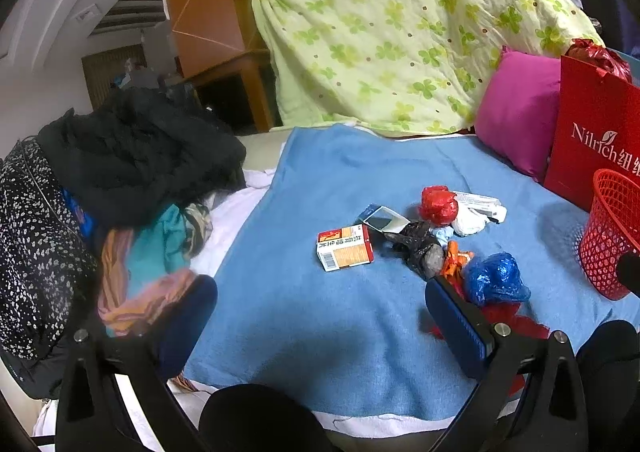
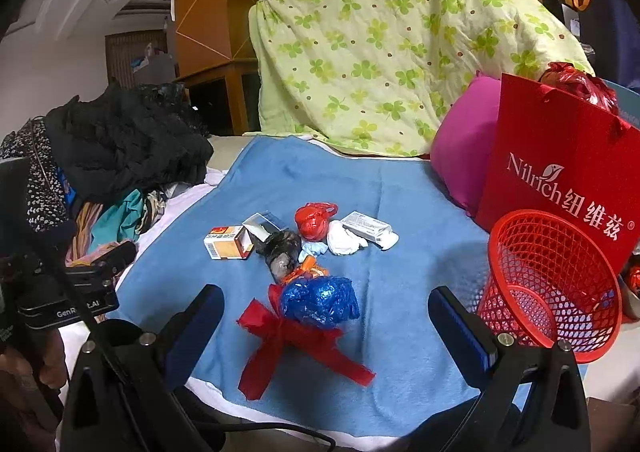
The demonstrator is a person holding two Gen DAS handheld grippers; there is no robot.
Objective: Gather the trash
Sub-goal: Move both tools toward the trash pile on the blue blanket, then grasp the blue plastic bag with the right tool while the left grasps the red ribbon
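Trash lies in a heap on a blue blanket (image 1: 320,180): an orange-and-white carton (image 1: 346,248), a black crumpled bag (image 1: 420,248), a red bag ball (image 1: 438,205), white wads (image 1: 470,221), a blue bag ball (image 1: 496,280) and a red ribbon (image 2: 296,344). A red mesh basket (image 2: 552,284) stands at the right. My left gripper (image 1: 320,316) is open and empty, short of the heap. My right gripper (image 2: 326,332) is open, its fingers either side of the blue bag ball (image 2: 320,300) and ribbon, not touching them.
A pile of dark and patterned clothes (image 1: 120,172) lies at the left. A red paper shopping bag (image 2: 568,180) and a magenta pillow (image 1: 516,116) stand behind the basket. A green clover quilt (image 1: 400,32) rises at the back.
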